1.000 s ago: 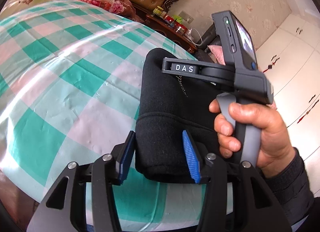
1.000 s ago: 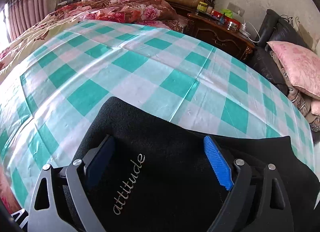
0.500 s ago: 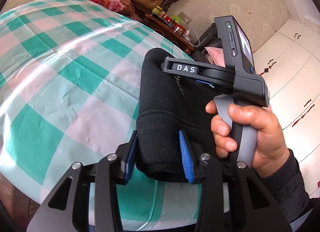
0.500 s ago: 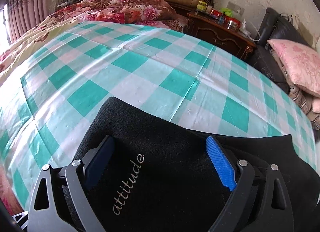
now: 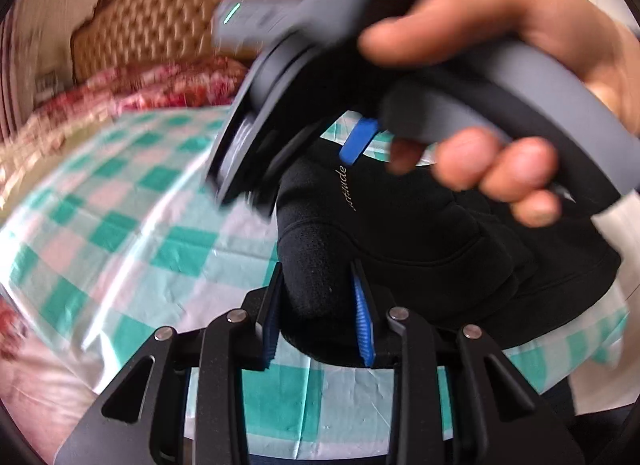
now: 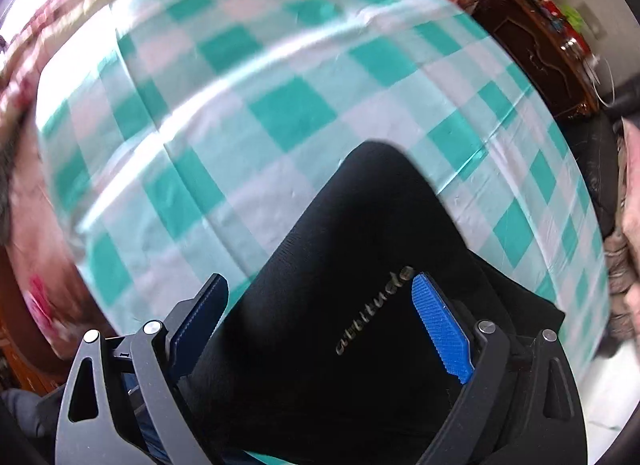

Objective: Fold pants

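Note:
The folded black pants (image 5: 420, 241) lie on the green and white checked sheet (image 5: 132, 201); they fill the lower middle of the right wrist view (image 6: 360, 265), with pale "attitude" lettering. My left gripper (image 5: 318, 319) is shut on the near folded edge of the pants. My right gripper (image 6: 320, 329) is open, its blue pads (image 6: 440, 329) on either side of the pants' top layer. In the left wrist view the right gripper (image 5: 360, 141) and the hand holding it loom close above the pants, blurred.
A tufted headboard (image 5: 160, 29) and a red floral quilt (image 5: 160, 85) lie at the far end of the bed. A dark wooden nightstand (image 6: 548, 53) with small items stands beside the bed. The sheet's near edge (image 5: 280, 405) runs under my left gripper.
My left gripper has closed on the pants' folded edge and swung round. The right gripper has tilted and turned over the pants, staying open. Both views are blurred by motion.

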### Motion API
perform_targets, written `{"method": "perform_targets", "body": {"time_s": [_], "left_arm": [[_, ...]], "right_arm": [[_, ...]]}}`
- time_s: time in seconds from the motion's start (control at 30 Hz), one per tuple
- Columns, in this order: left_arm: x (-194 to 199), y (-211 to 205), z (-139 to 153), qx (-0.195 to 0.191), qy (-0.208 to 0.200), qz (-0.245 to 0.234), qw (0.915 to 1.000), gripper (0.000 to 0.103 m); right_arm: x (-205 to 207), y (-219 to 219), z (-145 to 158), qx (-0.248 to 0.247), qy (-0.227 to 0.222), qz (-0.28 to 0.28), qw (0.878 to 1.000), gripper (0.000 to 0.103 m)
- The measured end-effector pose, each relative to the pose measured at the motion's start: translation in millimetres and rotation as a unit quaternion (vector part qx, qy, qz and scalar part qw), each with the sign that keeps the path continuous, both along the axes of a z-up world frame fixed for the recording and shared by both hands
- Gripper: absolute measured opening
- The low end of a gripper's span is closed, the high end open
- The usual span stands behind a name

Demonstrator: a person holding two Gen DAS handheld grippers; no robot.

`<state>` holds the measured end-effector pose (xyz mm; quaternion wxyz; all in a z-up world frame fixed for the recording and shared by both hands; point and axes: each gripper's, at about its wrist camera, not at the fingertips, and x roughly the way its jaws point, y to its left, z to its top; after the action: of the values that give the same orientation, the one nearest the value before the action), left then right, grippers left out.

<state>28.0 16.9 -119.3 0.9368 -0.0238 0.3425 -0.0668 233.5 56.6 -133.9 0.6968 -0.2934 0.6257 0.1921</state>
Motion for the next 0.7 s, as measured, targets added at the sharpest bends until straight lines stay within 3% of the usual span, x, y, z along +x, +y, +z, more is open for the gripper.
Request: {"method": "perform_targets", "body": {"time_s": [0.03, 0.1, 0.2, 0.3, 0.33, 0.43, 0.5, 0.53, 0.57, 0.63, 0.7], "left_arm": [[-1, -3, 2, 0.009, -0.003, 0.000, 1.0000, 0.031], [-2, -7, 5, 0.016, -0.008, -0.001, 0.9998, 0.030], [-3, -1, 5, -0.014, -0.007, 0.001, 0.9999, 0.031], [0, 24, -3, -0.122, 0.017, 0.034, 0.9918, 0.053], [0, 26, -6, -0.134, 0.023, 0.044, 0.9898, 0.068], [7, 17, -12, -0.154, 0.040, 0.038, 0.9866, 0.070], [13, 3, -13, -0.133, 0.037, 0.039, 0.9896, 0.066], [17, -5, -11, -0.132, 0.035, 0.028, 0.9902, 0.046], [18, -15, -6, -0.116, 0.027, 0.019, 0.9927, 0.035], [15, -43, 11, -0.051, -0.015, 0.003, 0.9986, 0.031], [9, -67, 30, -0.001, -0.054, -0.018, 0.9984, 0.030]], "right_arm": [[-1, 1, -7, -0.016, -0.001, 0.004, 1.000, 0.084], [0, 0, -14, -0.024, 0.004, 0.003, 1.000, 0.059], [-5, -2, -10, -0.008, -0.002, 0.007, 1.000, 0.045], [-5, -12, -6, 0.012, -0.004, -0.003, 1.000, 0.034], [-4, -15, -4, 0.022, -0.003, -0.007, 1.000, 0.033], [2, -28, 5, 0.062, 0.005, -0.029, 0.998, 0.032], [5, -40, 15, 0.096, 0.011, -0.043, 0.994, 0.030], [7, -51, 24, 0.120, 0.013, -0.051, 0.991, 0.030], [6, -58, 32, 0.136, 0.012, -0.057, 0.989, 0.028], [5, -86, 55, 0.190, 0.013, -0.075, 0.979, 0.027], [4, -133, 87, 0.263, 0.011, -0.099, 0.960, 0.026]]}}
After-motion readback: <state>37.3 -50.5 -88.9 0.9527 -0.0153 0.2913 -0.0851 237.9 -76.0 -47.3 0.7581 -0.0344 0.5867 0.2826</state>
